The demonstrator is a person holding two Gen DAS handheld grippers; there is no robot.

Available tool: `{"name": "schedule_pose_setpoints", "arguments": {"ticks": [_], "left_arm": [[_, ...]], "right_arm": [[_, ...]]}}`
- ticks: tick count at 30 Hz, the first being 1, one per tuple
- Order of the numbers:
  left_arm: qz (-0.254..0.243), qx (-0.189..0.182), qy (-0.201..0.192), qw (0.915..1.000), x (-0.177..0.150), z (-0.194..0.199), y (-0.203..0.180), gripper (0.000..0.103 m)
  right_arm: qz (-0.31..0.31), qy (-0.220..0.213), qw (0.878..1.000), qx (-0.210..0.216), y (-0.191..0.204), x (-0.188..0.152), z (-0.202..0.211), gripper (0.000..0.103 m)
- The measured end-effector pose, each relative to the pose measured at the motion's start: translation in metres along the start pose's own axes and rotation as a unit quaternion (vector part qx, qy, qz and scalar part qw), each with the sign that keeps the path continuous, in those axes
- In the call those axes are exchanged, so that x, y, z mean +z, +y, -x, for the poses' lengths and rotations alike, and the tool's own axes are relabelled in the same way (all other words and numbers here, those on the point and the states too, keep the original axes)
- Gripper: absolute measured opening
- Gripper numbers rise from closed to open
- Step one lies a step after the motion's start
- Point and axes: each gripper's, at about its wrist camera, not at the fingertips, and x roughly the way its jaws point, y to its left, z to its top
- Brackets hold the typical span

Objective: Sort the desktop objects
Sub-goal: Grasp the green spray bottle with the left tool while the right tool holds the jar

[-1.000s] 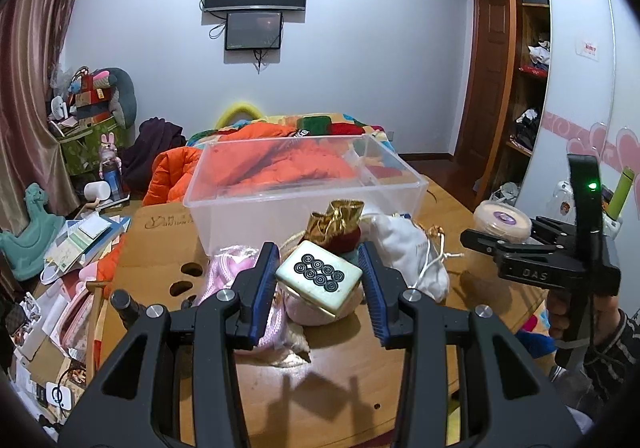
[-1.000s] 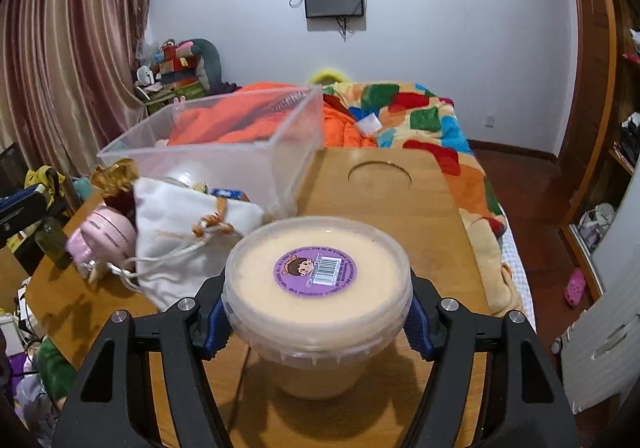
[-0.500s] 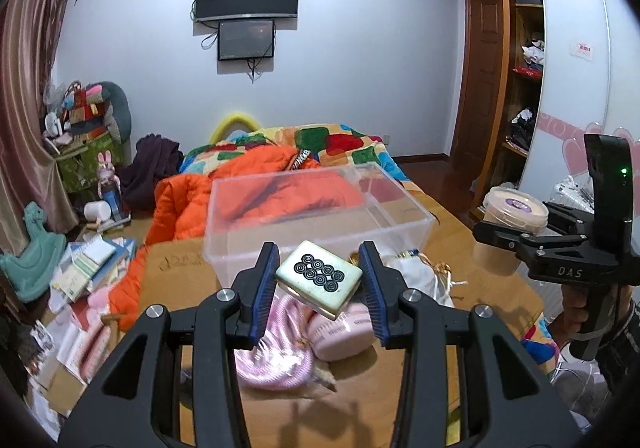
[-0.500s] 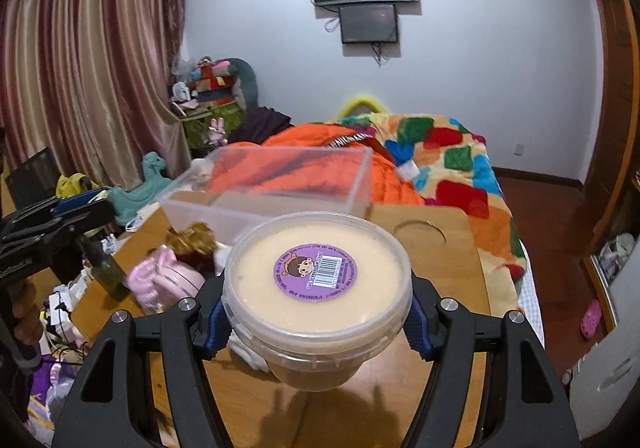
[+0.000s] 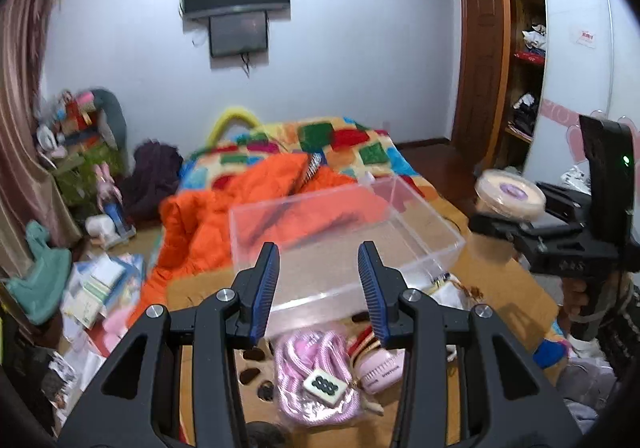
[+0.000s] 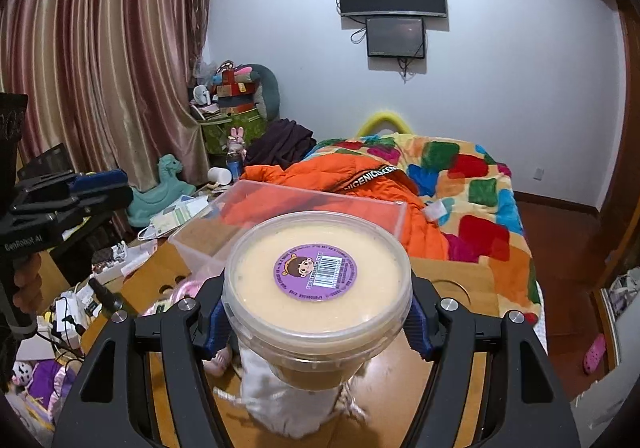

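Your left tool no longer carries the tile: a second ago, and half a second ago, it sat clamped between the blue pads, and now the jaws stand empty while the tile lies below on the pink cord on the desk. You have lifted both tools. From the left one, the clear box now sits lower in view, its bare floor showing. Your right tool has raised the tub off the desk, well above the white pouch.
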Motion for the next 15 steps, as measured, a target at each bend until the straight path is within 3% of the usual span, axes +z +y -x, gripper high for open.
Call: {"name": "schedule_pose_setpoints", "arguments": {"ticks": [6,11,15], "left_arm": [[-0.027,0.001,0.035,0.9990,-0.022,-0.003,0.000,0.041],[-0.014,0.012,0.041,0.9990,-0.033,0.011,0.015,0.042],[0.008,0.023,0.036,0.9991,-0.054,0.028,0.031,0.057]], "right_arm": [[-0.001,0.015,1.000,0.012,-0.003,0.003,-0.021,0.065],[-0.012,0.025,0.999,0.017,-0.006,0.001,-0.028,0.065],[-0.007,0.026,0.999,0.017,-0.005,0.002,-0.031,0.065]]}}
